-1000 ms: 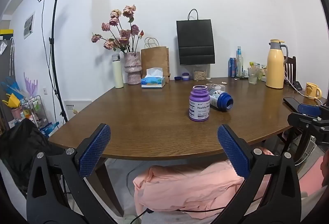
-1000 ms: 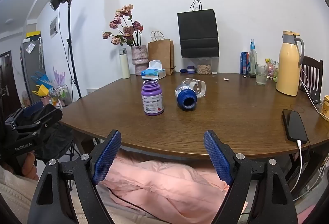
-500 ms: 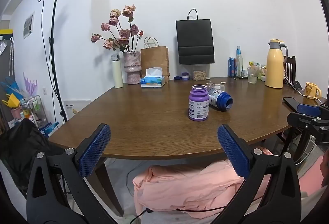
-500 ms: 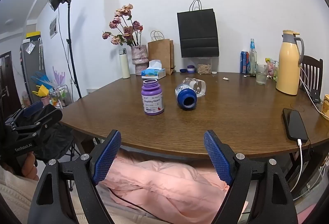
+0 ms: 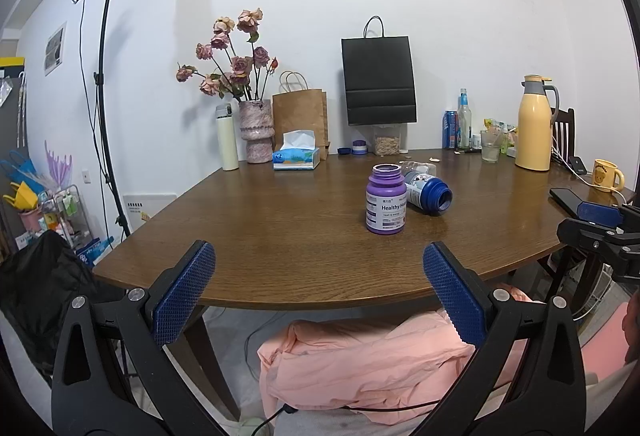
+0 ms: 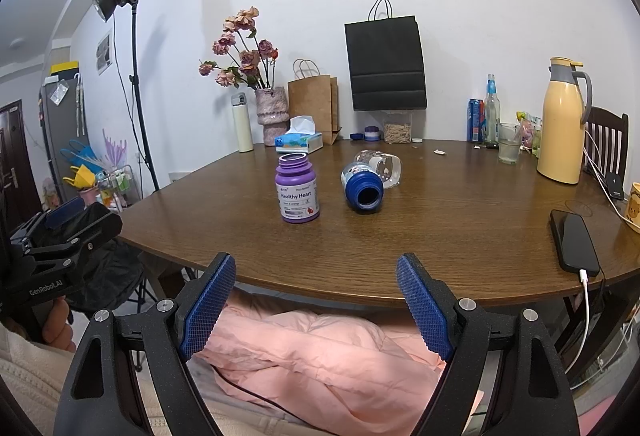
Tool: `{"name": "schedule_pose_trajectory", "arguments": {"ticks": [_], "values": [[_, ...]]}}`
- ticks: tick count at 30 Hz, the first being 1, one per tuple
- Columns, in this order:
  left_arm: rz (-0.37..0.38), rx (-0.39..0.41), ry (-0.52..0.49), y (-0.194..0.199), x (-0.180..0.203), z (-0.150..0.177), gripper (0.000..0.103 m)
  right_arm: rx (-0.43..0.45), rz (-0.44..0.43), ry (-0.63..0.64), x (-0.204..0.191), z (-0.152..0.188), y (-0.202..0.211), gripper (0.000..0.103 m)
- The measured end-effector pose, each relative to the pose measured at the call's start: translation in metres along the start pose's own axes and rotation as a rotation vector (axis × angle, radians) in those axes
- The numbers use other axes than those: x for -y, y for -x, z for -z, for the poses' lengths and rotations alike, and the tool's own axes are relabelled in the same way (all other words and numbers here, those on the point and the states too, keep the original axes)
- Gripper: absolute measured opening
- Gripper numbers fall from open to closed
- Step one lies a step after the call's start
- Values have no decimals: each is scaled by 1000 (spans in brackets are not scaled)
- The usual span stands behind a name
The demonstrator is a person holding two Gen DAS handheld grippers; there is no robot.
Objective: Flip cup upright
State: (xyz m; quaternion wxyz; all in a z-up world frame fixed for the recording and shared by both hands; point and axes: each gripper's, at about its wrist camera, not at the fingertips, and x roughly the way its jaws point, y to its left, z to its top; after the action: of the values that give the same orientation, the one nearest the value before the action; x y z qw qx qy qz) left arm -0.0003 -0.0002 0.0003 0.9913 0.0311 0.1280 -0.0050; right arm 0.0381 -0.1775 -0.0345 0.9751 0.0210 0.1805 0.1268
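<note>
A clear cup with a blue neck (image 6: 370, 178) lies on its side on the brown table (image 6: 440, 236), its open mouth toward me; it also shows in the left wrist view (image 5: 426, 188). A purple jar (image 6: 297, 194) stands upright just left of it, also seen in the left wrist view (image 5: 386, 205). My left gripper (image 5: 318, 294) is open and empty, held off the table's near edge. My right gripper (image 6: 316, 302) is open and empty, also short of the table edge, roughly in line with the cup.
A black phone (image 6: 574, 242) on a cable lies at the table's right edge. A yellow jug (image 6: 562, 124), a glass (image 6: 509, 148), bottles, paper bags, a tissue box (image 6: 299, 141) and a flower vase (image 6: 273, 114) stand along the back. A pink jacket (image 6: 320, 348) lies below.
</note>
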Motion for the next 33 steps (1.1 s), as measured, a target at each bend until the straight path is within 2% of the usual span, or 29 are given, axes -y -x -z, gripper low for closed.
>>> {"name": "schedule_pose_trajectory", "arguments": {"ticks": [33], "values": [[-1,1,-1,-3,5,1,103,-1,-1,-2,1,0,0,87]]}}
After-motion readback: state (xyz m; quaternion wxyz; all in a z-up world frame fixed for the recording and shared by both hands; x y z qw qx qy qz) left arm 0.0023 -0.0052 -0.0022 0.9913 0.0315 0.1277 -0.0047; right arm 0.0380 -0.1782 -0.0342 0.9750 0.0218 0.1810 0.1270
